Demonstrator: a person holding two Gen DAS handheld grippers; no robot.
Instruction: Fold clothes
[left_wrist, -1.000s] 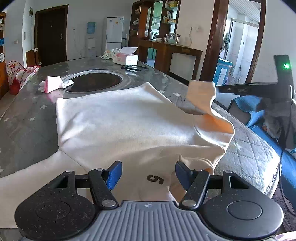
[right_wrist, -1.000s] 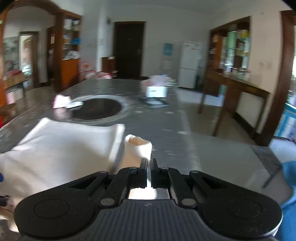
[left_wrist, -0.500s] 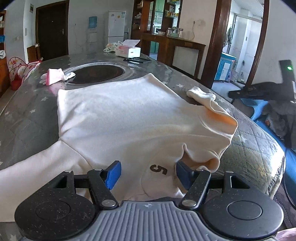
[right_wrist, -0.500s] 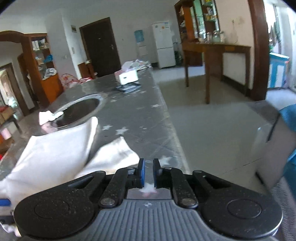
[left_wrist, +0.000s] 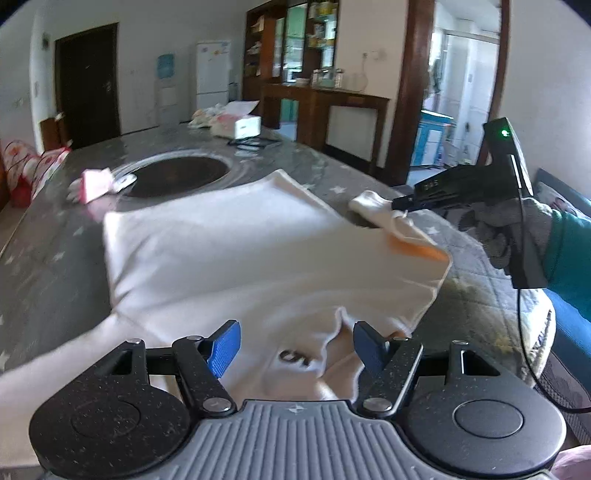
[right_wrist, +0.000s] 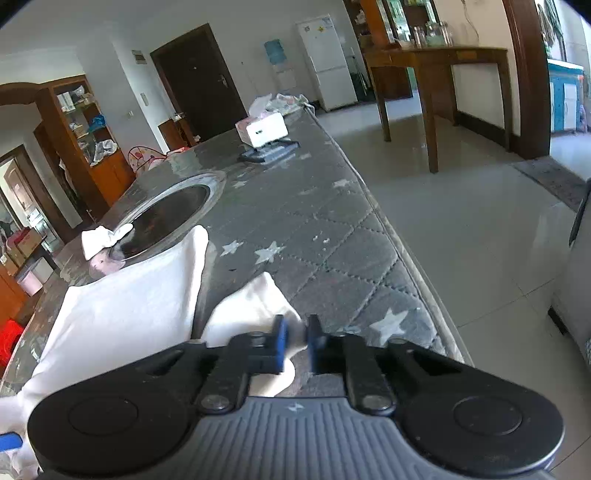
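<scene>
A cream sweatshirt (left_wrist: 240, 258) lies spread on the grey star-patterned table cover (left_wrist: 48, 236), collar with a "5" label (left_wrist: 293, 357) toward me. My left gripper (left_wrist: 291, 341) is open, its blue pads either side of the collar, holding nothing. The right sleeve (right_wrist: 255, 310) lies on the cover beside the body (right_wrist: 125, 306). My right gripper (right_wrist: 295, 338) has its jaws a little apart over the sleeve end; the cloth sits between them. It also shows in the left wrist view (left_wrist: 400, 202) at the sleeve tip (left_wrist: 373, 205).
A round dark inset (left_wrist: 177, 175) sits mid-table with a pink-white cloth (left_wrist: 94, 181) beside it. A tissue box (right_wrist: 266, 127) and a dark flat object (right_wrist: 267, 153) lie farther back. The table's right edge (right_wrist: 406, 258) drops to tiled floor.
The right gripper has lowered the lifted sleeve onto the table and its jaws have parted slightly. The left gripper stayed open at the collar.
</scene>
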